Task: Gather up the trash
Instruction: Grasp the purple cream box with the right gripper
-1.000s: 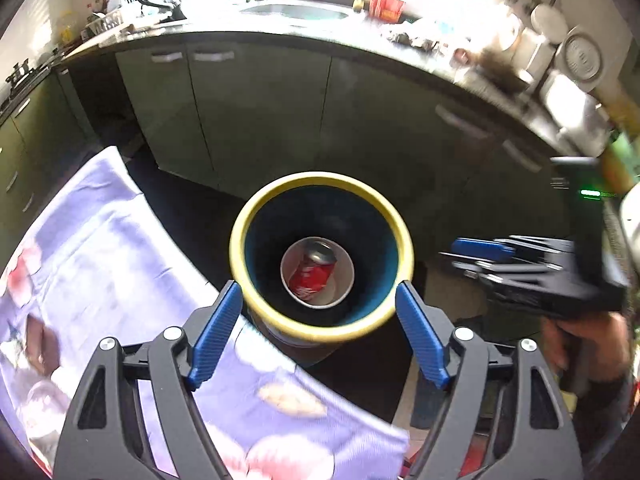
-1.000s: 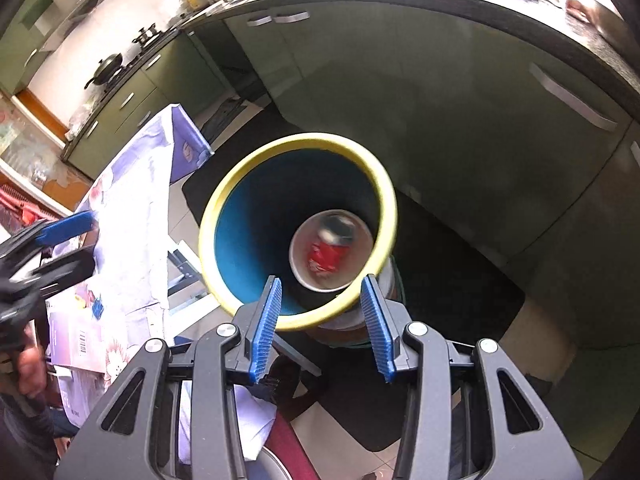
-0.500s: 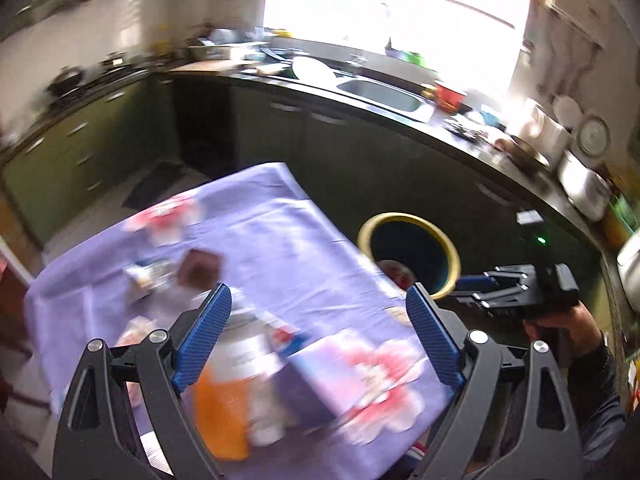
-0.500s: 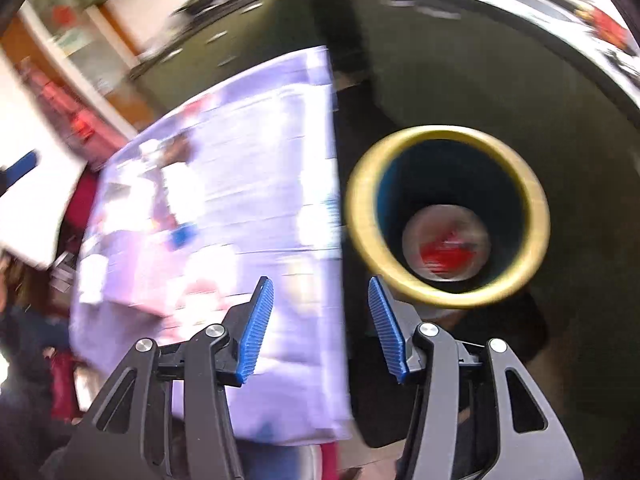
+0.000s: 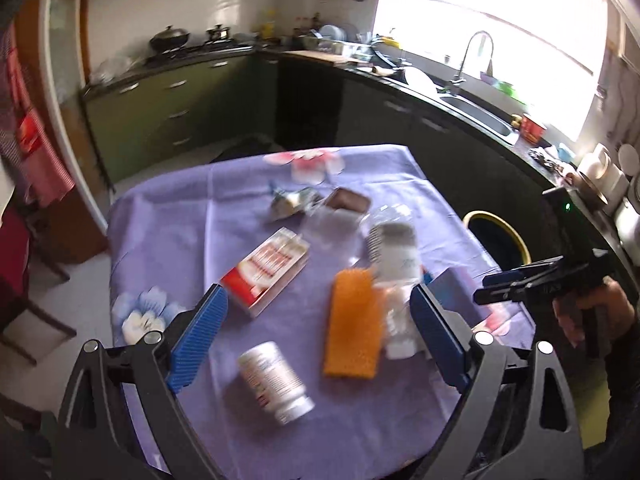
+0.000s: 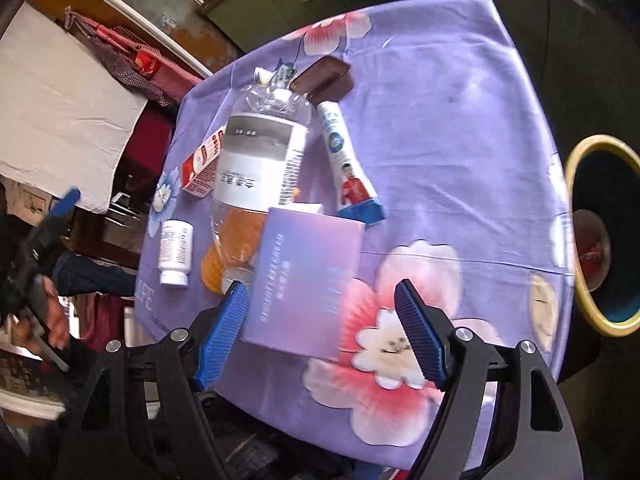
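Reach step: both grippers, left point(image 5: 316, 338) and right point(image 6: 318, 330), opening and empty over the table point(image 6: 460, 128); next, right drops onto the near purple box point(image 6: 304, 280).

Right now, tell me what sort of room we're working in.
A home kitchen, most likely: green cabinets under a dark counter, a sink with a tall tap by the window, and pots on a stove.
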A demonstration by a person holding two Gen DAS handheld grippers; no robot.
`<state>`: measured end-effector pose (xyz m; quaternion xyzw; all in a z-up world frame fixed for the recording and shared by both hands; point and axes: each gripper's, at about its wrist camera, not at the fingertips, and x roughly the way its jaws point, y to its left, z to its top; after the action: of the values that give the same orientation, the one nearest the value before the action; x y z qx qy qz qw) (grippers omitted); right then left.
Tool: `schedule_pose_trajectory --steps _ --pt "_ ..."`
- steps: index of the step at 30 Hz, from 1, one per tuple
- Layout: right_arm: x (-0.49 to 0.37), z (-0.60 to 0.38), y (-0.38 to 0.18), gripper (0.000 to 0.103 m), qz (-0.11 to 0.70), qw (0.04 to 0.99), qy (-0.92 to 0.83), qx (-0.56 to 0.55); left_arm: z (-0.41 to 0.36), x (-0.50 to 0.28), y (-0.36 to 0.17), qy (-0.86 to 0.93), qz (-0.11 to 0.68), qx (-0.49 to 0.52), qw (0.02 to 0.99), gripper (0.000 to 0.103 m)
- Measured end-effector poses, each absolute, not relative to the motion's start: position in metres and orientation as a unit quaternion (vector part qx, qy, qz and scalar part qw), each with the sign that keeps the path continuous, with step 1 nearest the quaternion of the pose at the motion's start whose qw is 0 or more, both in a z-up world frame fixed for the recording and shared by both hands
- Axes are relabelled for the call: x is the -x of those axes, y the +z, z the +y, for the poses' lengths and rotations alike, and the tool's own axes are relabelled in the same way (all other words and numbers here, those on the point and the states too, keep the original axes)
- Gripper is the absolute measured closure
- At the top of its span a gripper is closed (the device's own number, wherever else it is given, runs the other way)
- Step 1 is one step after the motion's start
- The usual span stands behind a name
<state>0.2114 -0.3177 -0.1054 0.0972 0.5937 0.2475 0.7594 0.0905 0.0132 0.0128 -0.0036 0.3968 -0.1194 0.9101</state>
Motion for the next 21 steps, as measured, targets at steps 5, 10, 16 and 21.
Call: schedule_pose_trajectory --steps 5,10,16,21 --pt "-0.219 -0.304 -0.116 0.026 0.614 0.751 0.233 -0.075 0.034 -0.086 -0.006 -0.103 0.408 0.018 0.907 0.014" --pt "-0.218 -0.288 -0.124 0.028 0.624 0.748 0.222 -0.04 0.039 -0.09 -0.019 -0.105 0.419 0.025 0.901 0.014" --pt "-0.212 -0.288 -0.124 0.046 0.621 0.755 0.212 -0.016 0.035 -0.092 -0.02 -0.106 0.42 0.022 0.901 0.014" --pt "-0.202 -0.294 -0.121 0.047 0.615 0.76 0.212 -0.008 0.034 -0.094 -0.024 -0.107 0.423 0.023 0.899 0.013"
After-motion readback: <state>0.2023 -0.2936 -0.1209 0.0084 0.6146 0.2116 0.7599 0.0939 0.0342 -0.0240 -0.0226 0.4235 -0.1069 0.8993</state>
